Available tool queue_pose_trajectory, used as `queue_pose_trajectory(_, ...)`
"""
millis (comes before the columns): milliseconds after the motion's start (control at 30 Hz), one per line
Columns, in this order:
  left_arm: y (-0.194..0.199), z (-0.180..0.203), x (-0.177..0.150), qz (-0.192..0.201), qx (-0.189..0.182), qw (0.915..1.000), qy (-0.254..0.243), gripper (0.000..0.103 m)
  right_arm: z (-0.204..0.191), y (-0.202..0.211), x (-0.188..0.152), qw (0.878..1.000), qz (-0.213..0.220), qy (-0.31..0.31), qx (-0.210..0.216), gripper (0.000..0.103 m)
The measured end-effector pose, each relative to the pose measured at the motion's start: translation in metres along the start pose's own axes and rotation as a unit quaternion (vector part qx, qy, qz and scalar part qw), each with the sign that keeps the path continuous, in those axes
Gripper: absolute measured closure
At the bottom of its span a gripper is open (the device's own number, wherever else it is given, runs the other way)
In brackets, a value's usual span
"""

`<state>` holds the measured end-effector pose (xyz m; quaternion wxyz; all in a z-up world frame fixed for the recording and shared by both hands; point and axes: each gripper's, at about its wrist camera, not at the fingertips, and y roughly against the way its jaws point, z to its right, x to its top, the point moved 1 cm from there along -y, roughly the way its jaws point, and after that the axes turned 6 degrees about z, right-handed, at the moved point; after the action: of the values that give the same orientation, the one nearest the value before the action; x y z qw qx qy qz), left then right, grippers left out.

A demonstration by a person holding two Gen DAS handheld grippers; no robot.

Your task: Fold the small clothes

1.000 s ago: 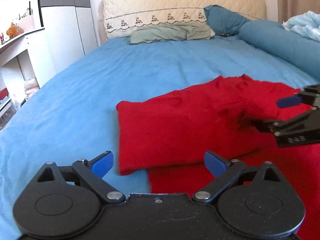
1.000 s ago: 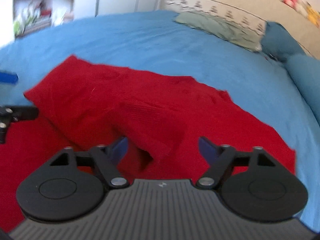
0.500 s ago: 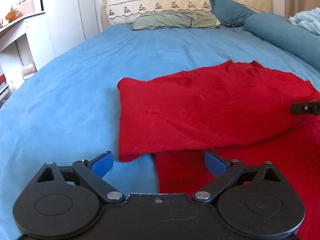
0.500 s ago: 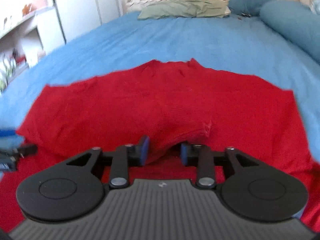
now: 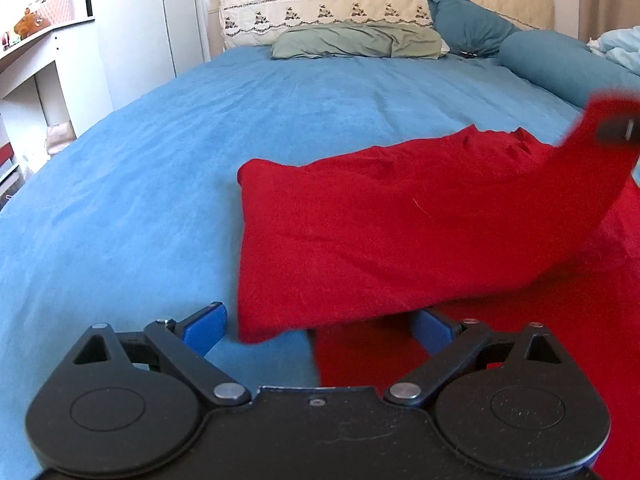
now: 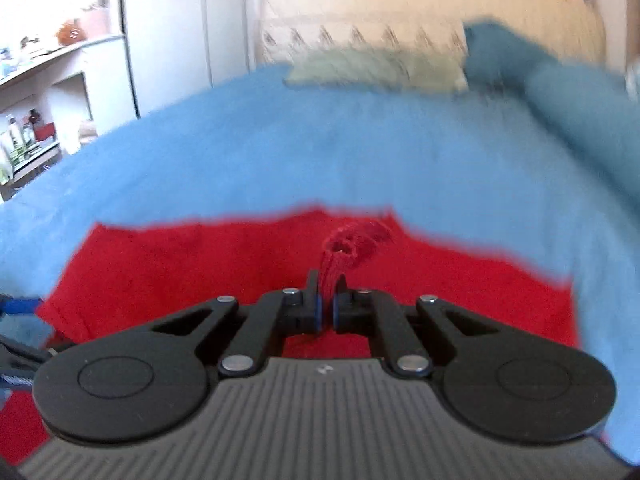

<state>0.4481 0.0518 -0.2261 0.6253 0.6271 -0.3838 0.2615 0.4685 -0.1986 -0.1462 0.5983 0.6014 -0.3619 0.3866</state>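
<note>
I see a red garment lying on the blue bed cover. It sits on the right side of the bed, close to me. One part of it is folded over another part, so there is a top layer and a flat layer under it.

My left gripper is spread wide. Its two blue fingertips stand far apart and hold nothing. The near corner of the folded top layer hangs right between them. The left fingertip is over the blue cover, and the right one is over the red cloth.

My right gripper is pinched tight on a bunch of the red garment. The cloth sticks up between the two fingers in a small crumpled tuft. The rest of the red cloth spreads out flat below and behind it. In the left wrist view I see a strip of red cloth pulled up high at the right edge, with a dark blurry part of the right gripper on it.

The right wrist view is blurry.

At the far end of the bed lie a green pillow, a dark teal pillow and a long teal bolster. A white cupboard stands to the left.
</note>
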Motion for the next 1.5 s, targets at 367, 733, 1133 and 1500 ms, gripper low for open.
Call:
queue_pose_trajectory(367, -0.019, -0.005, 0.012, -0.006, 0.053, 0.9977, 0.041, 0.014, 0.087, 0.027, 0.051, 0.994, 0.034, -0.063, -0.088, 0.083)
queue_pose_trajectory(733, 0.006, -0.020, -0.007, -0.008, 0.074, 0.9958, 0.053, 0.015, 0.167, 0.008, -0.073, 0.975, -0.063, -0.186, -0.100, 0.082)
queue_pose_trajectory(1133, 0.038, 0.051, 0.032, 0.057, -0.056, 0.9968, 0.005, 0.012, 0.134, 0.045, -0.076, 0.993, 0.000, -0.106, -0.046, 0.000)
queue_pose_trajectory(1500, -0.007, 0.066, 0.026, -0.007, -0.071, 0.9973, 0.016, 0.013, 0.137, 0.021, -0.095, 0.986, -0.035, -0.147, -0.068, 0.000)
